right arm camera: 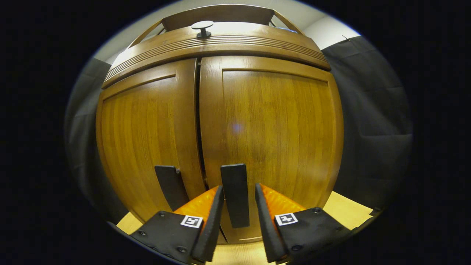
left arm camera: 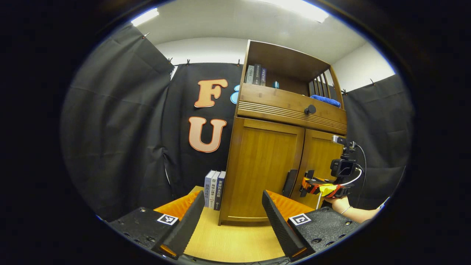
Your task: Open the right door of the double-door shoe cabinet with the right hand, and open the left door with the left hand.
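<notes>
We see the right hand-held gripper (right arm camera: 239, 206) with fingers spread narrowly either side of the dark, upright bar handle (right arm camera: 235, 193) of the brown wooden right cabinet door (right arm camera: 272, 132); whether they press it we cannot tell. The handle's long axis runs vertically. Both doors sit closed. Our left hand-held gripper (left arm camera: 233, 217) gapes wide, well back over the light wooden desk (left arm camera: 228, 243), with the left door (left arm camera: 261, 165) ahead.

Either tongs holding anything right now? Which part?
Nothing held. Right tongs straddle the right door handle, not closed on it. Left tongs open, off the cabinet.
</notes>
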Tool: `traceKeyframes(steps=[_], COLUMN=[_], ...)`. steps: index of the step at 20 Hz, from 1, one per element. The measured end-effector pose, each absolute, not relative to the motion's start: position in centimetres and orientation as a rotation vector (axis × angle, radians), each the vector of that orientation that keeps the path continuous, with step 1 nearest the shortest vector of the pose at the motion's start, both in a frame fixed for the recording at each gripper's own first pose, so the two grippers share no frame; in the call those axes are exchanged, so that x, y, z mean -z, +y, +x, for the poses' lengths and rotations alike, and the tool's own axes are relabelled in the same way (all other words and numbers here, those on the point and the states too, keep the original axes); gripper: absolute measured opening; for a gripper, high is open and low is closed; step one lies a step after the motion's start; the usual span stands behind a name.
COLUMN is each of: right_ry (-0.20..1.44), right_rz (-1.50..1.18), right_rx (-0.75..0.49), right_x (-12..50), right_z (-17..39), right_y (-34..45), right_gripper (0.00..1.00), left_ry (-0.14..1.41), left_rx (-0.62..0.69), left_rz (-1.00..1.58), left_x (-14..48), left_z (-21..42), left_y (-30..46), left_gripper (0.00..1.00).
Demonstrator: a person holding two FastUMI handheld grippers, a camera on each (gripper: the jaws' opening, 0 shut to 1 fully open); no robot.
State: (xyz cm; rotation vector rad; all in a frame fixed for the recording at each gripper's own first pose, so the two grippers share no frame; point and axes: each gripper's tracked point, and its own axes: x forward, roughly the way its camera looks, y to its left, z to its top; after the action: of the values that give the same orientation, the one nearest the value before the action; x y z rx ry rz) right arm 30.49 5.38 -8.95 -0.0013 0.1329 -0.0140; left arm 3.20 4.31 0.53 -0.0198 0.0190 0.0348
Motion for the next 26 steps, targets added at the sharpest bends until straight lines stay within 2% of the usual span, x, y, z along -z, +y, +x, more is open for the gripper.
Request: traceKeyframes(steps=[2, 3, 4, 5, 6, 7, 8, 9, 10, 13, 24, 25, 26], right_ry=[0.142, 0.148, 0.162, 0.182, 0.175, 0.181, 0.175, 0.183, 0.185, 0.179, 0.175, 0.174, 0.176], right_rz=[0.014, 0.013, 0.013, 0.018, 0.026, 0.015, -0.003, -0.019, -0.032, -0.021, 0.038, 0.039, 0.041], right_rx=[0.005, 0.008, 0.012, 0.012, 0.008, 0.001, -0.007, -0.009, -0.009, -0.024, -0.022, -0.022, -0.025], right_x=[9.4, 9.7, 10.2, 10.7, 10.4, 10.5, 10.4, 10.5, 10.5, 10.5, 10.2, 10.2, 10.2], right_z=[30.6, 30.7, 31.0, 31.5, 31.6, 31.6, 31.5, 31.6, 31.6, 31.4, 27.3, 26.7, 26.0], right_y=[5.4, 5.3, 5.2, 5.1, 5.3, 5.4, 5.4, 5.4, 5.4, 5.3, 3.9, 3.7, 3.4], right_gripper=[0.39, 0.37, 0.36, 0.55, 0.37, 0.41, 0.41, 0.31, 0.44, 0.29, 0.27, 0.23, 0.27], left_ry=[0.017, 0.016, 0.014, 0.024, 0.034, 0.026, 0.011, 0.004, 0.005, 0.01, -0.011, -0.008, -0.005], left_rx=[-0.016, -0.012, -0.011, -0.007, 0.001, -0.003, -0.01, -0.009, 0.003, 0.021, 0.044, 0.042, 0.04], left_rz=[-0.027, -0.025, -0.026, -0.026, -0.021, -0.016, -0.02, -0.031, -0.044, -0.057, -0.038, -0.039, -0.041], left_x=[-0.8, -0.9, -0.8, -0.7, -0.6, -0.9, -1.3, -1.5, -1.4, -1.5, -2.1, -2.0, -1.8], left_z=[4.0, 4.3, 4.7, 5.1, 5.4, 5.7, 5.9, 6.1, 6.4, 7.2, 8.7, 8.9, 9.0], left_y=[3.9, 3.9, 4.0, 4.0, 3.8, 3.8, 4.1, 4.1, 3.6, 3.0, 1.5, 1.4, 1.3], left_gripper=[0.95, 0.98, 0.94, 0.94, 0.94, 0.91, 0.91, 0.91, 0.94, 0.91, 0.91, 0.91, 0.94])
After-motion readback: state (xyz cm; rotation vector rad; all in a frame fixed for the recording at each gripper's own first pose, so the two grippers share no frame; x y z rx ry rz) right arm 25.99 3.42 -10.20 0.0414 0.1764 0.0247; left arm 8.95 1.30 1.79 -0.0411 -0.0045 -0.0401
